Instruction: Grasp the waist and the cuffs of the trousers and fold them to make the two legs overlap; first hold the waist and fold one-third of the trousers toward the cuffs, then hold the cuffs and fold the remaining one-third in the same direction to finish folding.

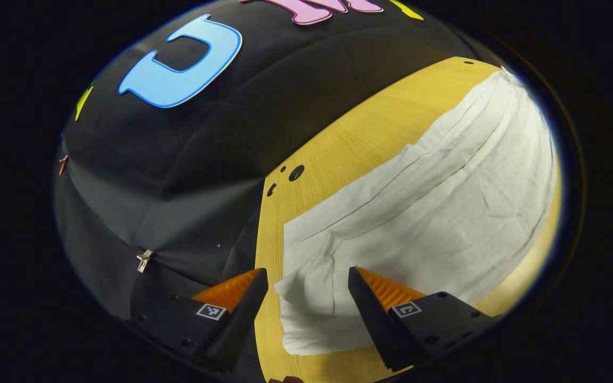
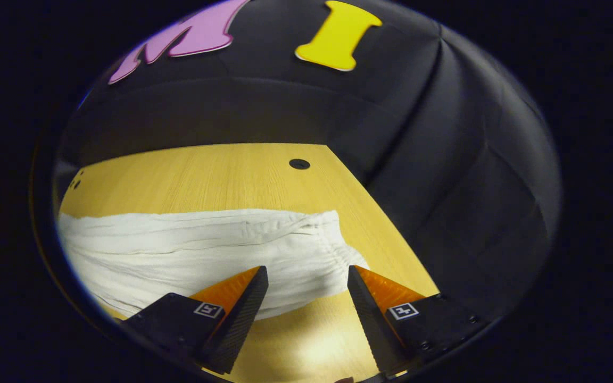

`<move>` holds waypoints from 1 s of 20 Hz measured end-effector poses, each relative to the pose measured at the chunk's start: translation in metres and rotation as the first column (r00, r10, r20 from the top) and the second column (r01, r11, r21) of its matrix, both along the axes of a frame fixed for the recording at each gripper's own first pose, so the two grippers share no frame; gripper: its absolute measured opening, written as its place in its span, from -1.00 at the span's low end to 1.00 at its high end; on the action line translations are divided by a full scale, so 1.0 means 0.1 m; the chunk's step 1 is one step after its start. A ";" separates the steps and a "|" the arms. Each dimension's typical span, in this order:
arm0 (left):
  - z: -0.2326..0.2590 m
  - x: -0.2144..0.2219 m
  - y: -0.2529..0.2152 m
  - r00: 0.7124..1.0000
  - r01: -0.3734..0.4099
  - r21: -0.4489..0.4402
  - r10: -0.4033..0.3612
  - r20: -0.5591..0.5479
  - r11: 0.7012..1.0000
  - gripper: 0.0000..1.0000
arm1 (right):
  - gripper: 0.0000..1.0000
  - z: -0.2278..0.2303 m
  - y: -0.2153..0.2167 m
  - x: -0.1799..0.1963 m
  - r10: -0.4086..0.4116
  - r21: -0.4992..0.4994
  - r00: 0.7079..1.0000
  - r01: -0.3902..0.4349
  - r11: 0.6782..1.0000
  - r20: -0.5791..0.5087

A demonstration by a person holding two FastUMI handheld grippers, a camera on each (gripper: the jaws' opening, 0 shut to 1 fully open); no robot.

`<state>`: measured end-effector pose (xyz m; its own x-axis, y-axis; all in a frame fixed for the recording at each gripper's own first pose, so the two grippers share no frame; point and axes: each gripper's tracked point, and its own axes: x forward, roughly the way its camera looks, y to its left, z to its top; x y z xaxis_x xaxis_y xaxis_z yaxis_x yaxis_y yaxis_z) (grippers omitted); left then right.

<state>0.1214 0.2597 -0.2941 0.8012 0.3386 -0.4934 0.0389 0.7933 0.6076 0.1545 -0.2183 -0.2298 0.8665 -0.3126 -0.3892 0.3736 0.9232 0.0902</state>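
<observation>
1. White trousers [image 1: 418,213] lie flat on the yellow wooden table [image 1: 370,127], stretched out lengthwise; in the right gripper view the same trousers [image 2: 189,250] run across the table [image 2: 205,170] from the left edge to near its right side
2. Left gripper [image 1: 308,282]: jaws spread apart, holding nothing. One end of the cloth sits between and just ahead of the fingers, near the table edge. Contact with the cloth: cannot tell
3. Right gripper [image 2: 308,282]: jaws spread apart, holding nothing. It points at the gathered, puckered end of the trousers, which reads as an elastic waist, though that is a judgement from the ruching
4. Handling estimate: thin, light, soft woven cloth, creased along its length. It will drape and sag, not hold shape, and should slide easily on the smooth wood. Not fragile
5. Grip plan: pinch at the end corners, all layers at once, with one gripper per end. The waistband is thicker and should give the firmer bite
6. Risk: catching the top layer only, so the layers separate on lifting; dragging instead of lifting would bunch the cloth
</observation>
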 end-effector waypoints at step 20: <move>-0.39 -0.26 -0.21 0.994 0.064 -0.031 -0.067 -0.085 0.997 0.92 | 0.01 -0.44 -0.40 0.32 -0.349 0.515 0.928 0.363 0.776 -0.127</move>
<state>0.0952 0.2384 -0.3331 0.7753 0.2717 -0.5701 0.1424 0.8043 0.5769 0.1860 -0.2583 -0.2739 0.7227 -0.3409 -0.6012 0.6742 0.5391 0.5047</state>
